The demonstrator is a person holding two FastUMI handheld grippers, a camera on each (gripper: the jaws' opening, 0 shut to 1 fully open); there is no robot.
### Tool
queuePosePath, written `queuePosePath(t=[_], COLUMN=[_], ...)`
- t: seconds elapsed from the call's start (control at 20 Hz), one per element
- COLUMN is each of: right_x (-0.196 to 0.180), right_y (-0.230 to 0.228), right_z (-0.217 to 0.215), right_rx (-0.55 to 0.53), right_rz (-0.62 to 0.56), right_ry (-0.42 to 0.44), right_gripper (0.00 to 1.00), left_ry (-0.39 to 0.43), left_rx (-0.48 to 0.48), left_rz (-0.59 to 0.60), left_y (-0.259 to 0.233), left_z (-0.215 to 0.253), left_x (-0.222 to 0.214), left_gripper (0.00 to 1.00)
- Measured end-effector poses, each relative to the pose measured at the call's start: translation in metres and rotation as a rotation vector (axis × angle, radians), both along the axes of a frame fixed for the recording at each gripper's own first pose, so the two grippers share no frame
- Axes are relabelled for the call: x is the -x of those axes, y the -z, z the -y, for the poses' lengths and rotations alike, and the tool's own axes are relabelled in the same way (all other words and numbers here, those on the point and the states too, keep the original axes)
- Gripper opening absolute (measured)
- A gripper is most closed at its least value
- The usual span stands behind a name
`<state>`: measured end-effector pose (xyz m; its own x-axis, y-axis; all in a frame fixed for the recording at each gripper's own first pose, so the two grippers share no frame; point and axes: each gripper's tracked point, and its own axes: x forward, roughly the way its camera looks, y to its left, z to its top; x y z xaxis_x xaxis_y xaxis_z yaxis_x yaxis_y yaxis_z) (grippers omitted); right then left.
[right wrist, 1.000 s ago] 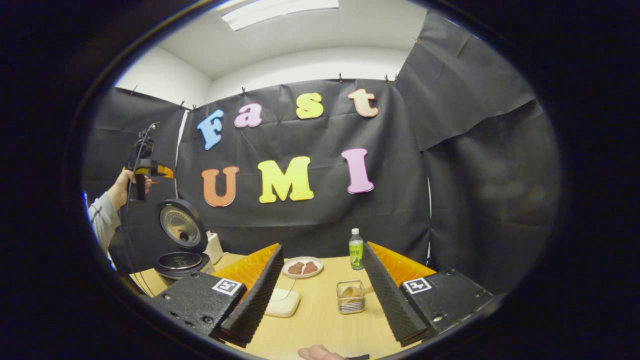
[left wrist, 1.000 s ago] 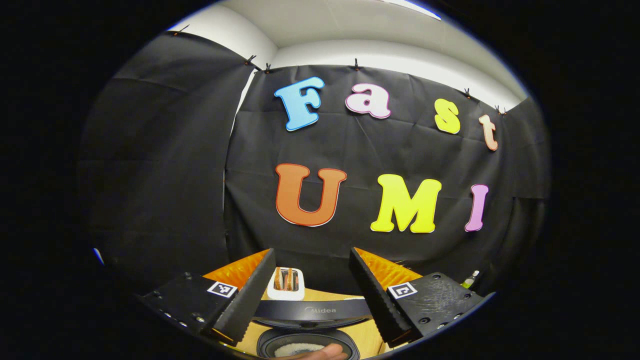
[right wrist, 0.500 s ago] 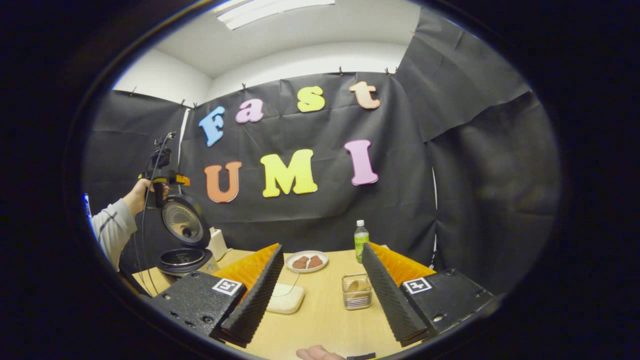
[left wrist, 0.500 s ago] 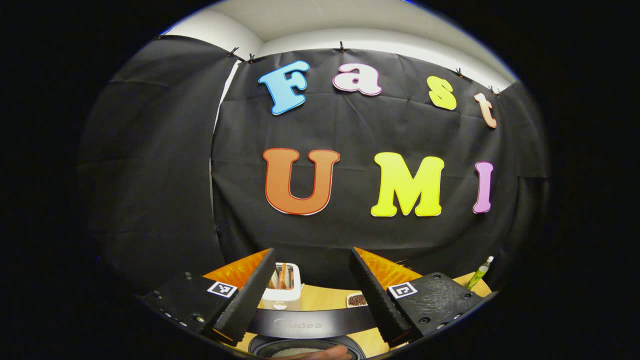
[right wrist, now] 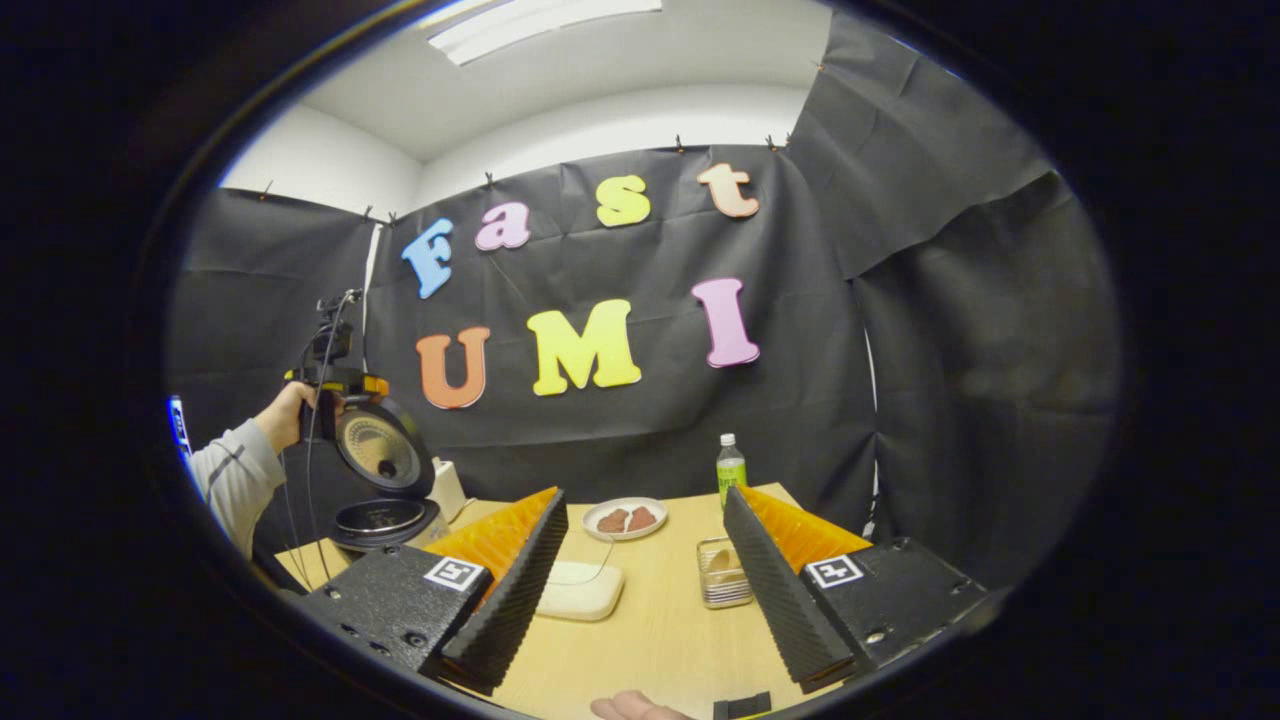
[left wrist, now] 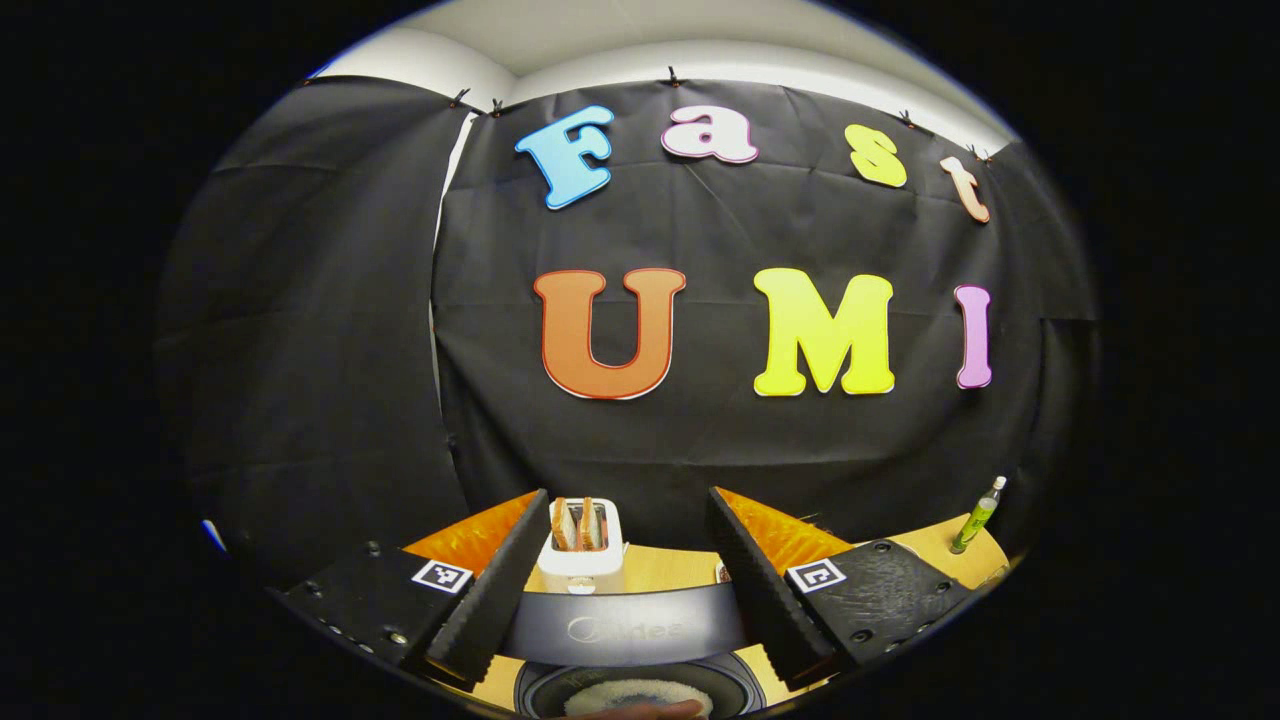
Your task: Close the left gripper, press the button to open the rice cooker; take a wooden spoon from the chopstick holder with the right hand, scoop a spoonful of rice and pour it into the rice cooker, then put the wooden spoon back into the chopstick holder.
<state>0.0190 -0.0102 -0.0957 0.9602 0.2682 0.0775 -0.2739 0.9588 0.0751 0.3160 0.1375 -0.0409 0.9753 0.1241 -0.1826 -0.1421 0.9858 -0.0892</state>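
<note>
The rice cooker [right wrist: 380, 520] stands open at the table's left, its round lid [right wrist: 378, 452] upright. A hand holds my left gripper [right wrist: 335, 378] at the lid's top edge. In the left gripper view that gripper [left wrist: 627, 497] is open above the lid's rim [left wrist: 625, 627], with the inner pot and white rice [left wrist: 640, 693] below. My right gripper [right wrist: 645, 495] is open over the table with nothing between its fingers. The clear chopstick holder [right wrist: 715, 575], with a wooden spoon in it, stands just inside the right finger, which partly hides it.
A white toaster [left wrist: 580, 545] with bread stands behind the cooker. On the wooden table [right wrist: 650, 645] lie a flat white object [right wrist: 580, 603], a plate of brown pieces [right wrist: 625, 518] and a green bottle [right wrist: 731, 468]. Black cloth walls close the booth.
The left gripper has come down to the top of the cooker's lid. The right gripper has swung a little, so the chopstick holder now sits against its right finger.
</note>
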Motion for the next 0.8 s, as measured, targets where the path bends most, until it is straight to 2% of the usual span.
queuePosePath(t=[0.3, 0.5, 0.8], right_x=[0.024, 0.041, 0.057], right_y=[0.003, 0.012, 0.027], right_z=[0.001, 0.006, 0.014], right_rx=[-0.036, -0.046, -0.072], right_rz=[0.008, 0.011, -0.013], right_ry=[0.001, 0.002, 0.011], right_gripper=[0.99, 1.00, 1.00], left_ry=[0.041, 0.011, 0.033], left_rx=[0.020, 0.033, 0.053], left_rz=[-0.046, -0.098, -0.175], left_y=[0.026, 0.062, 0.112], left_z=[0.017, 0.025, 0.044], left_x=[0.056, 0.088, 0.127], left_gripper=[1.00, 0.99, 0.99])
